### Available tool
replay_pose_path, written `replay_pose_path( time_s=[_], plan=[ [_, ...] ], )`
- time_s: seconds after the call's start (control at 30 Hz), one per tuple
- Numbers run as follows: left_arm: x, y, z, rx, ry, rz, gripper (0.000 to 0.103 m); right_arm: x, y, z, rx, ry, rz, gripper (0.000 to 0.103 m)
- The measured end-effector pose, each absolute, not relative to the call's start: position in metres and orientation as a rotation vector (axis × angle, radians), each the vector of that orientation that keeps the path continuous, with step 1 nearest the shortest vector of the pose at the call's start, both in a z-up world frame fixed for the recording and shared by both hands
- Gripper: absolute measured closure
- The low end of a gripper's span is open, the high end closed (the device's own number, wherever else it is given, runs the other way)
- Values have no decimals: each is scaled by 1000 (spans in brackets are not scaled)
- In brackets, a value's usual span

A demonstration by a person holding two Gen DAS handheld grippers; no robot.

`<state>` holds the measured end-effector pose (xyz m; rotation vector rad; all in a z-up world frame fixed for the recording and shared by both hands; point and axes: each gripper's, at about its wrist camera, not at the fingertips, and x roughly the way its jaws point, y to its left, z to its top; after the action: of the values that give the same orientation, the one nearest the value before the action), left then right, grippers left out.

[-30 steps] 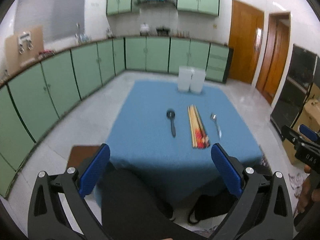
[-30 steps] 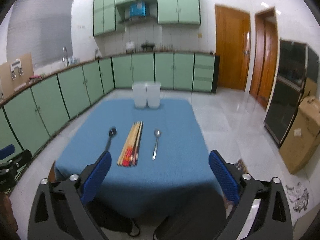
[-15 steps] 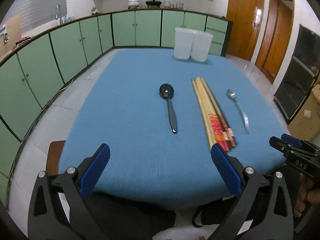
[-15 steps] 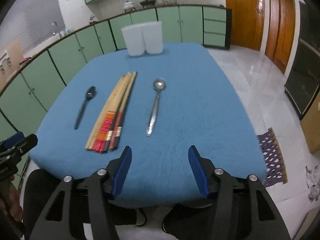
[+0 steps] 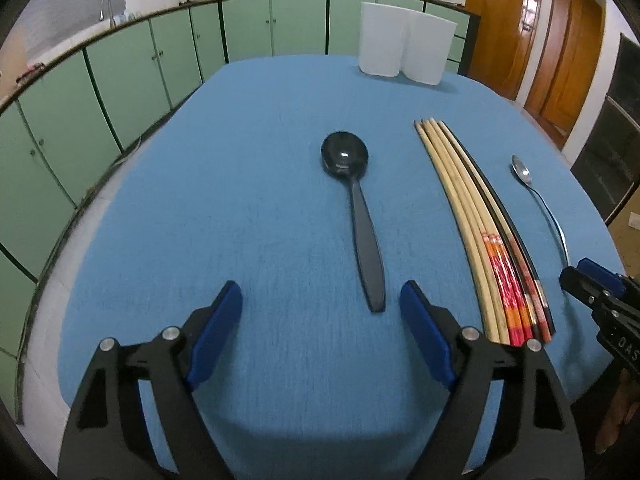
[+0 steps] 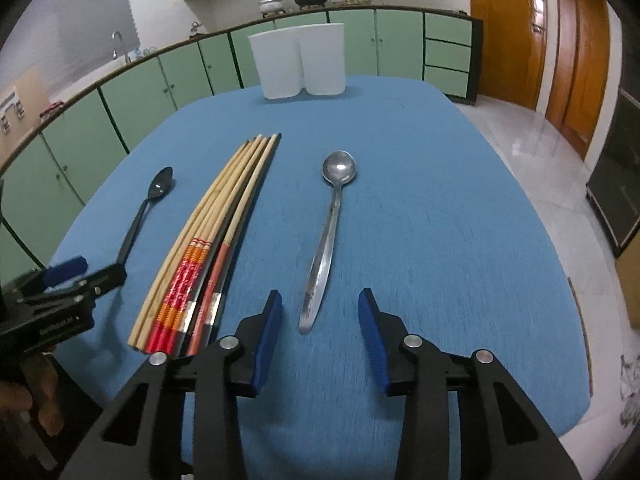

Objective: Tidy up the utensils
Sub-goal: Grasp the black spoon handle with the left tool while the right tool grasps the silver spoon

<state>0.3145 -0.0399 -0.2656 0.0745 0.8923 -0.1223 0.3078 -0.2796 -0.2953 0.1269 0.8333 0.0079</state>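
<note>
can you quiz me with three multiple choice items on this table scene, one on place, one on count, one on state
1. What lies between the black plastic spoon and the shiny metal spoon?
A. the bundle of wooden chopsticks
B. a fork
C. a plate

2. How many tall white plastic containers stand at the far end of the blue tablecloth?
A. one
B. two
C. four

3. How are the right tongs?
A. shut on the metal spoon
B. shut on the chopsticks
C. open, empty, just short of the metal spoon's handle

Answers:
1 A, the chopsticks lie in the middle of the row in both views.
2 B, two stand side by side.
3 C, the blue pads are apart with only cloth between them; the left tongs are likewise open near the black spoon.
</note>
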Motion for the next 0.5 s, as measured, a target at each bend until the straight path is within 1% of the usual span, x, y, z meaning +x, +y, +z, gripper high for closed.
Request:
replay_pose_path(
  time_s=[0.03,0.1,0.13,0.17,0.2,0.23,0.27,0.3,0.33,0.37,0.5],
  plan=[
    [315,-41,-266,76,885,-119,24,309,-279,-295,118,829,8,66],
    [314,-45,-267,84,862,-116,26,309,-277,-297,86,813,1,72],
    [311,-47,-267,91,847,-118,31,308,-277,-297,75,804,4,75],
    [309,-48,-266,93,833,-127,38,309,-276,-297,63,799,5,81],
    [307,-51,-267,98,821,-133,41,309,-275,-297,51,790,9,86],
    [309,-53,-267,104,813,-137,48,310,-274,-297,47,788,14,89],
    [307,-55,-267,105,804,-154,59,311,-273,-297,44,786,14,89],
    [305,-56,-266,97,799,-176,66,310,-273,-297,43,785,15,90],
    [306,-58,-266,97,798,-189,79,311,-274,-297,45,785,17,90],
    [306,-60,-265,99,799,-196,89,310,-275,-296,50,783,20,90],
    [311,-57,-258,34,822,-230,91,309,-277,-287,64,773,28,91]
  ],
)
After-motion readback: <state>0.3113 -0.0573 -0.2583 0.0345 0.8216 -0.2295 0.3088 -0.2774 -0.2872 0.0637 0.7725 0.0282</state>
